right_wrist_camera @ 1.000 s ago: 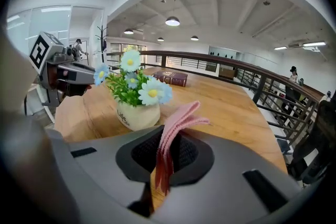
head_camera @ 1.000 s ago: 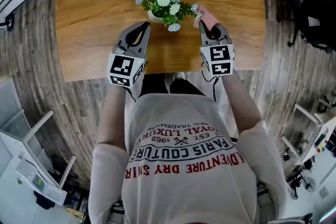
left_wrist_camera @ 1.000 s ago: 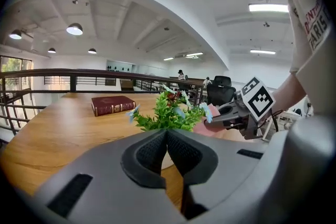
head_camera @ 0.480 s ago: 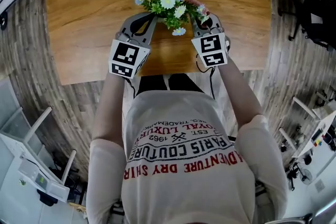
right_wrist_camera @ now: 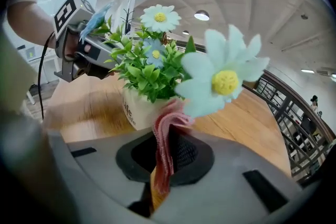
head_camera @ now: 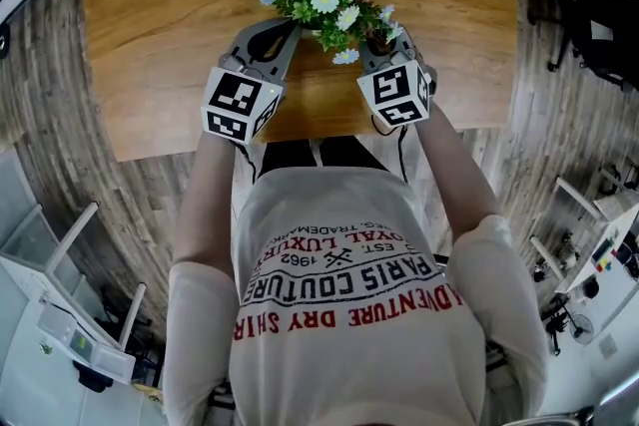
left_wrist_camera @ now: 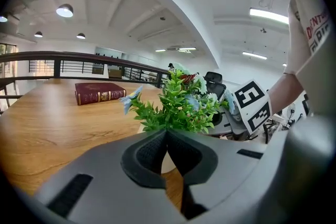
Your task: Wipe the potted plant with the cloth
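**A:** Closest to us, the person in the printed shirt (head_camera: 344, 294) stands at the near edge of the desk (head_camera: 170, 45). There's a gripper in each hand, and both reach for the same spot.

**B:** What's the left gripper (left_wrist_camera: 167, 132) doing?

**A:** Its jaws are pressed together with nothing between them. The tips sit right at the foot of the greenery, on the person's left of the plant. Whether they touch the pot, I can't tell.

**B:** And the right gripper (right_wrist_camera: 170, 136)?

**A:** It's clamped on the cloth (right_wrist_camera: 161, 165), a pinkish folded strip standing up out of the jaws. The strip's top edge comes up just beside the white pot (right_wrist_camera: 131, 112), under a big pale daisy (right_wrist_camera: 226, 81).

**B:** So where's the potted plant (head_camera: 324, 7)?

**A:** Upright on the desk between the two grippers, a little in from the near edge. It has green leaves with white and blue flowers.

**B:** Anything past it?

**A:** A dark red book (left_wrist_camera: 100, 93) lies flat further back on the desk, well apart from the plant. Beyond that there's a dark railing (left_wrist_camera: 79, 56)
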### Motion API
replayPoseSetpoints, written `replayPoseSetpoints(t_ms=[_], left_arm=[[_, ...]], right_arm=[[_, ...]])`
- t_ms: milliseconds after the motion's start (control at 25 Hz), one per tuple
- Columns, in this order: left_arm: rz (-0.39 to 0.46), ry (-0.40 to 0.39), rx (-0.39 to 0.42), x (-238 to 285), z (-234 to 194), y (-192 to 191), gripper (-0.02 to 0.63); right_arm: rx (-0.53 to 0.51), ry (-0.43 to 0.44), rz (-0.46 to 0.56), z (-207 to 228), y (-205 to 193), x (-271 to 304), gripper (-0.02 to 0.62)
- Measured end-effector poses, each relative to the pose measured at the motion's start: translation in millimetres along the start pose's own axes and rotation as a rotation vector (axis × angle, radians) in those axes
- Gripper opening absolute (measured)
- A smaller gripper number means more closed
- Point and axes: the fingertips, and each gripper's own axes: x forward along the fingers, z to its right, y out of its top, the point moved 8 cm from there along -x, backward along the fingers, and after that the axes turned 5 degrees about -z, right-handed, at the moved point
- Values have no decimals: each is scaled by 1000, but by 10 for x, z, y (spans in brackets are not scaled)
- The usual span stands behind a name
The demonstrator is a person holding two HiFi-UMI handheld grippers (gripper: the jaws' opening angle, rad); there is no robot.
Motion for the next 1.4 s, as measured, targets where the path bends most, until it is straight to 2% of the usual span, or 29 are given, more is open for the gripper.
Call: replayPoseSetpoints(t_ms=[400,680,960,1400], left_arm=[[-3,-42,-7,10,-38,-7,15],[-2,-76,22,9,-67,-8,15],[15,-117,71,2,-98,-25,17],[17,-214,87,7,-162,-18,17]], right_arm=[[78,-5,-54,-188,-38,-15,37],[117,23,-70,-384,-2,-17,37],[186,74,-51,-614,151,9,37],[267,115,-6,-857,435,90,37]])
